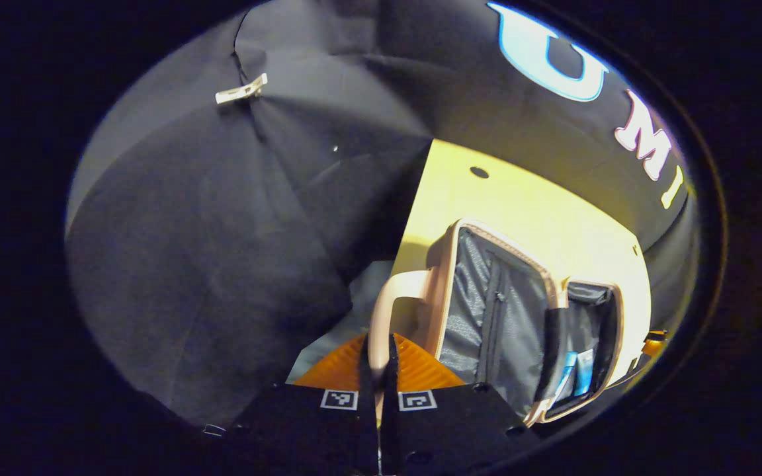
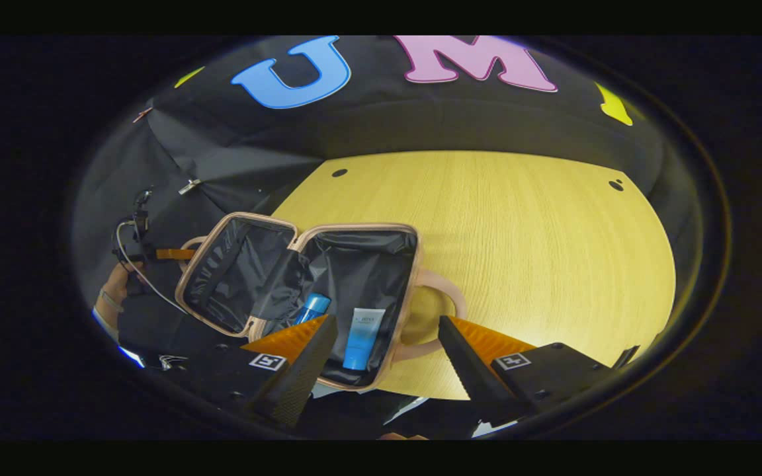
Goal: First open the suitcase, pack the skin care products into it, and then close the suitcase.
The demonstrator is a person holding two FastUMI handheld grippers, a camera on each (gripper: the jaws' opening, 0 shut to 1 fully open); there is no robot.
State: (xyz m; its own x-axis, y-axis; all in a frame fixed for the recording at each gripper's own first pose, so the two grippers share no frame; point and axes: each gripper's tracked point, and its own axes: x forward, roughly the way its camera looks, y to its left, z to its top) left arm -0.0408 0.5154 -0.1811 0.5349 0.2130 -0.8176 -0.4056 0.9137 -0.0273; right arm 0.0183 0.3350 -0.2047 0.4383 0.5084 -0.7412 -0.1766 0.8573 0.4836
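The suitcase [image 2: 301, 291] lies wide open on the yellow wooden tabletop [image 2: 520, 251], both halves spread flat and showing dark lining. In the right gripper view, the right tool [image 2: 387, 350] hovers low over the near edge of the case with its fingers [image 2: 301, 370] spread well apart, holding nothing and touching nothing. Between those fingers you can see the right half of the case, and there in it are a blue bottle [image 2: 313, 308] and a light blue tube [image 2: 361, 338], lying side by side against the lining. A pale loop handle [image 2: 444, 311] sticks out of that half toward the open tabletop. Over at the far left side of the case, a hand [image 2: 116, 287] holds the other tool up by the lid's handle. Switch to the left gripper view: the left tool [image 1: 378, 370] has its fingers drawn almost together and clamped on the suitcase's pale handle [image 1: 387, 311], which runs straight down into the narrow gap between them. From here the case [image 1: 507, 317] appears tipped on its side, the zipped lid lining nearest, the blue items [image 1: 576, 373] tucked in the farther half. A pale clip [image 1: 242, 89] pins the black cloth wall behind.
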